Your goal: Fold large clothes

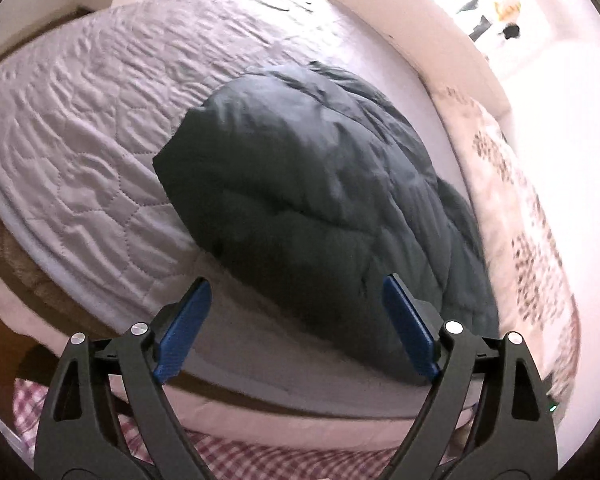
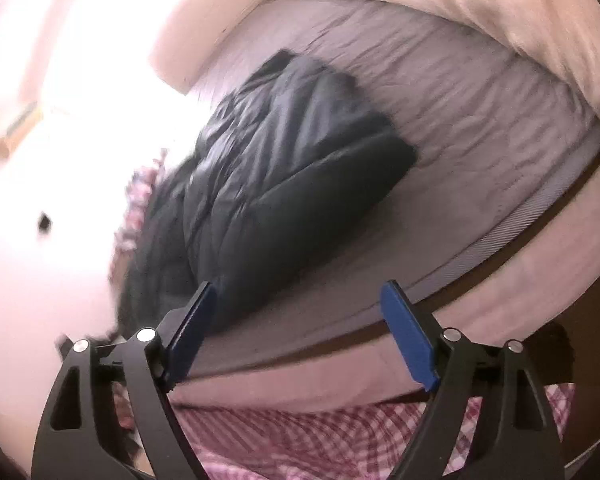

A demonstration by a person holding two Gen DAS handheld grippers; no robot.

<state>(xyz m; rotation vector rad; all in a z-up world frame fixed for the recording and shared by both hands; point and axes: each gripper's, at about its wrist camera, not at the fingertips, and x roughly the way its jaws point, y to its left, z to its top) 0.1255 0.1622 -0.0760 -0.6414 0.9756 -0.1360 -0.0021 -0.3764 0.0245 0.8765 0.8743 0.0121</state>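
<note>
Folded dark puffer jacket [image 1: 320, 184] is lying on the grey quilted mattress [image 1: 100, 152] of the bed, close to its near edge. Left tool [image 1: 296, 328] is hovering over the jacket's near end, its blue pads spread wide and gripping nothing. Right tool [image 2: 296, 328] is likewise gaping wide and empty, just above the bed's edge, with red checked fabric [image 2: 320, 436] showing below it.

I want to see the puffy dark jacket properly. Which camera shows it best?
The left wrist view: the dark jacket is sharp, filling the middle. The right wrist view shows it blurred and tilted.
</note>
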